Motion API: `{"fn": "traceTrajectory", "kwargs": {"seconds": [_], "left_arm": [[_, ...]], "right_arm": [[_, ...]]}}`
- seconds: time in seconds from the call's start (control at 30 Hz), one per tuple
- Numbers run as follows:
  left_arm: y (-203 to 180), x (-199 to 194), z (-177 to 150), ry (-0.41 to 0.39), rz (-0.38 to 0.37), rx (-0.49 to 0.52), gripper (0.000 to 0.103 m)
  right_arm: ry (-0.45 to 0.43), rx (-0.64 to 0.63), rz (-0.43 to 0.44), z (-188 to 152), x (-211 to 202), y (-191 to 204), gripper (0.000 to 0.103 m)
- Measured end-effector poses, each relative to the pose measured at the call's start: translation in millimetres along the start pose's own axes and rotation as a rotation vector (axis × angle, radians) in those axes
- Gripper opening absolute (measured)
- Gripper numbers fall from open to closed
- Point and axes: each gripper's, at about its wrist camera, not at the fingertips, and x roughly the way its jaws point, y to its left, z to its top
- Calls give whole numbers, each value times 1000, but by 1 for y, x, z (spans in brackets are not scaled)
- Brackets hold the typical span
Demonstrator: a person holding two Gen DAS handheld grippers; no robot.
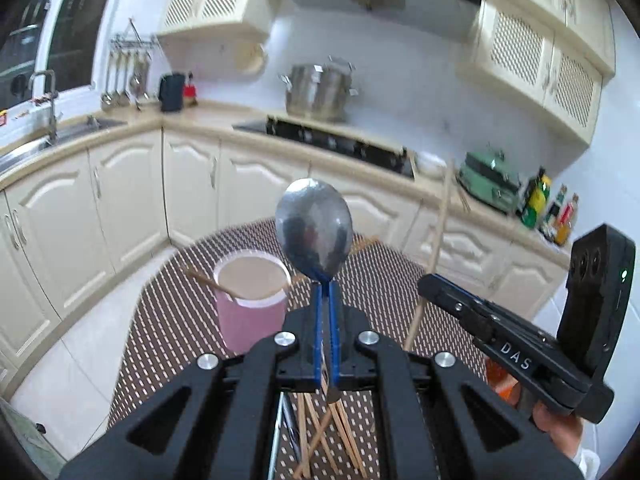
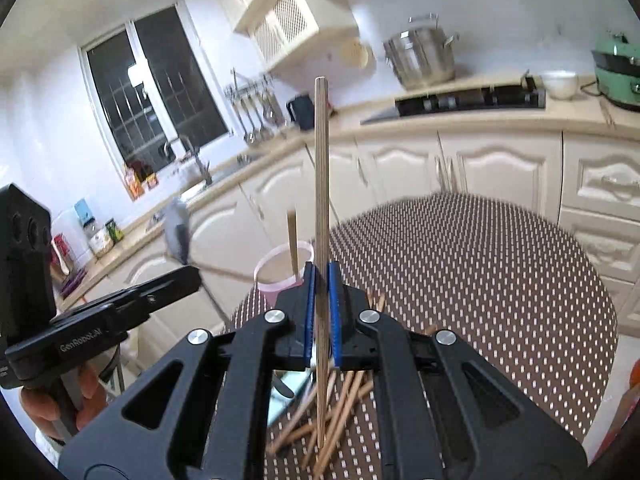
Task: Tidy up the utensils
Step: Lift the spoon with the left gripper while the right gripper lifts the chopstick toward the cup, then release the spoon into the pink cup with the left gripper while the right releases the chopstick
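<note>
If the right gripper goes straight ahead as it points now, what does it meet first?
Probably the pink cup, which stands just beyond the right gripper on the dotted table. The gripper is shut on a chopstick. Depth is unclear; it may pass above the rim.

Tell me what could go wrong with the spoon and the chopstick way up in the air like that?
The left gripper pinches the spoon only at its thin handle, with the heavy bowl on top, so it could tip or slip. The right gripper holds a long chopstick upright; it might swing and miss the pink cup. That cup looks light and already has a chopstick leaning in it, so a bump could knock it over.
</note>
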Motion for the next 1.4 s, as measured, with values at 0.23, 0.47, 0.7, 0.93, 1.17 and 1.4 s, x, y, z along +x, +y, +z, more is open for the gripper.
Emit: {"fn": "traceTrajectory", "kwargs": {"seconds": [0.23, 0.47, 0.7, 0.93, 1.17, 1.4], "left_arm": [[15, -7, 28, -125, 65, -35, 3], [20, -5, 52, -242, 152, -28, 3], [28, 17, 55, -247, 186, -27, 3], [31, 39, 51, -228, 209, -5, 4], [38, 53, 47, -188, 205, -13, 4], [45, 62, 43, -125, 179, -38, 5]], "right_arm": [[-129, -31, 46, 25, 6, 25, 7], [-206, -79, 82, 45, 32, 54, 7], [-281, -123, 50, 46, 56, 65, 7], [-300, -126, 30, 40, 79, 62, 7], [-288, -150, 16, 31, 86, 58, 7], [-261, -152, 23, 25, 89, 54, 8]]}}
